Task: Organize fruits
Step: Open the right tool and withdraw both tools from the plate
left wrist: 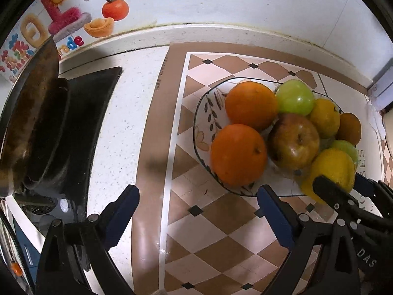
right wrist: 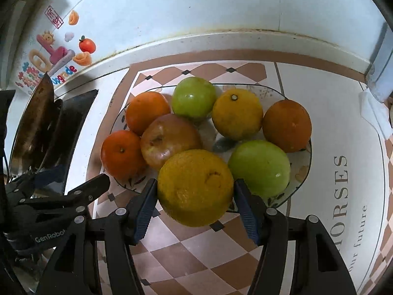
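The yellow citrus [right wrist: 195, 188] is pinched between the right gripper [right wrist: 195, 205] fingers at the plate's [right wrist: 305, 172] near rim. The left gripper [left wrist: 197, 217] is held spread and empty, farther off over the mat [right wrist: 196, 258].

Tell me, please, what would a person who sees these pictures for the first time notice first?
First comes the big yellow citrus, close to the camera at the near rim of the glass plate, with the right gripper closed on it between its blue jaws. Behind it the plate is crowded with oranges and apples, a reddish-brown apple near the middle. To the left, a dark wok sits on the stove, and the left gripper hangs open over the checkered mat.
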`<act>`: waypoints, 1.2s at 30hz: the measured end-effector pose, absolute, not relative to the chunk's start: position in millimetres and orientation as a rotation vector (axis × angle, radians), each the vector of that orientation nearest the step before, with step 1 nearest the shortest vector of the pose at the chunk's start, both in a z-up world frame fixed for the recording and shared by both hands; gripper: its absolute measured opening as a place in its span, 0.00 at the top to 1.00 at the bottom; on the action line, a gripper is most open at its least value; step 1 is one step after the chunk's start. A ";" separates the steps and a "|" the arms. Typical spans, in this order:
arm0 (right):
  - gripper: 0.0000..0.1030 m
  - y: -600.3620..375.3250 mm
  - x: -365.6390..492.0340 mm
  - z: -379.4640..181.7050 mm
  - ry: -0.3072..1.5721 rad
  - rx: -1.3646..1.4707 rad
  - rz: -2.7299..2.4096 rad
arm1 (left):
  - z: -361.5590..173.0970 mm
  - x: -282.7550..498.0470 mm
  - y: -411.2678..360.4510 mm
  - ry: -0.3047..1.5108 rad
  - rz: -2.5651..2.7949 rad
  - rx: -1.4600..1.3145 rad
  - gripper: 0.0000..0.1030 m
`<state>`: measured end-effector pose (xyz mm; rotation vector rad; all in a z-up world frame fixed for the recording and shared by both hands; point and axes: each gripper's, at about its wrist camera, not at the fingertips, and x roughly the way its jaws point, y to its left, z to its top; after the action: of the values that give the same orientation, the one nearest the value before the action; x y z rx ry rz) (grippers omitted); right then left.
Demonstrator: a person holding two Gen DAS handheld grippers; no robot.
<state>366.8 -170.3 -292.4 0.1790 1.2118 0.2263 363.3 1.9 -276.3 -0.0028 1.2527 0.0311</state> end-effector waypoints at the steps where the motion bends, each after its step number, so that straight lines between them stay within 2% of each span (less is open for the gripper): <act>1: 0.36 -170.6 366.1 -292.3 1.211 0.186 0.224 | -277.5 363.4 3.3 1.258 0.025 -0.014 0.05; 7: 0.36 -174.7 361.4 -291.0 1.219 0.202 0.208 | -282.6 360.7 10.3 1.268 0.030 -0.021 0.05; 14: 0.20 -177.6 359.4 -290.7 1.220 0.247 0.188 | -280.0 359.1 12.1 1.270 0.021 -0.018 0.05; 18: 0.18 -179.2 355.0 -279.8 1.193 0.266 0.172 | -275.1 357.4 12.6 1.262 0.013 -0.009 0.05; 20: 0.09 -182.1 350.6 -269.4 1.168 0.269 0.154 | -271.9 355.9 12.6 1.255 0.009 0.002 0.05; 26: 0.06 -183.1 332.8 -245.6 1.147 0.126 0.014 | -257.5 344.1 15.6 1.234 0.004 0.019 0.05; 36: 0.06 -181.6 280.2 -199.0 1.081 0.121 -0.047 | -206.1 307.0 21.0 1.156 -0.063 0.008 0.05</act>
<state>280.2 -181.6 -199.0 0.1206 1.0813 -0.0468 307.0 21.0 -206.1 0.0077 1.1564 -0.0629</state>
